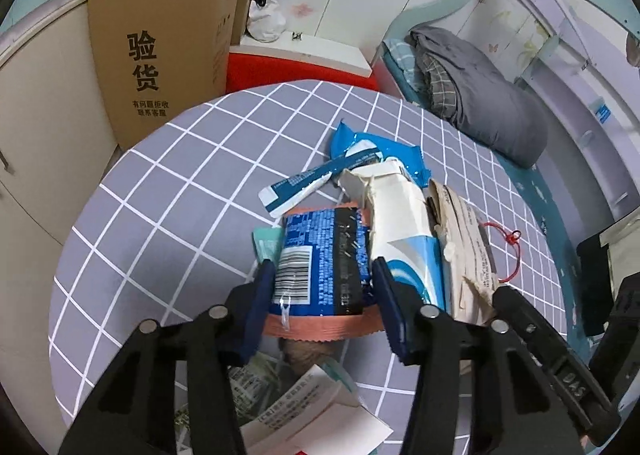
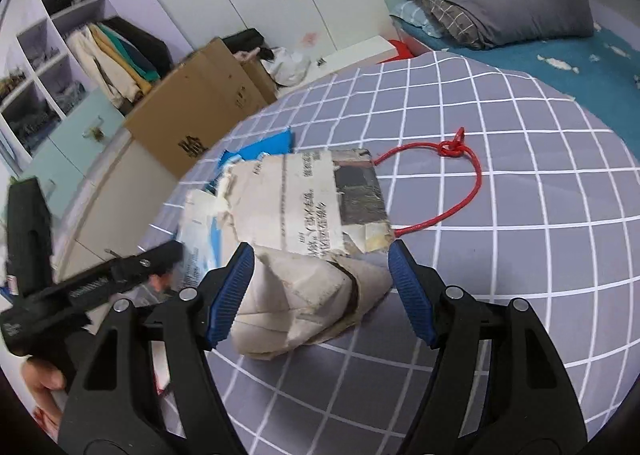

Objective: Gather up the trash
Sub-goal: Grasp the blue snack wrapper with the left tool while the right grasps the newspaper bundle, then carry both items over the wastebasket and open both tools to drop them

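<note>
The white carton (image 1: 400, 215) is partly covered by the blue wrapper (image 1: 320, 263). Leaflets (image 1: 312, 415) are cut off at the bottom edge. The left tongs (image 2: 176, 251) appear blurred in the right view.

**A:** ok so what's on the checked cloth (image 1: 168, 191), how many bits?

**B:** one blue snack wrapper (image 1: 320, 263), one torn white-and-blue carton (image 1: 404, 223), one crumpled paper bag (image 2: 304, 215), one red cord (image 2: 460, 175).

**A:** boxes?

**B:** one big cardboard box (image 1: 160, 43). Also one folded grey quilt (image 2: 500, 11).
</note>
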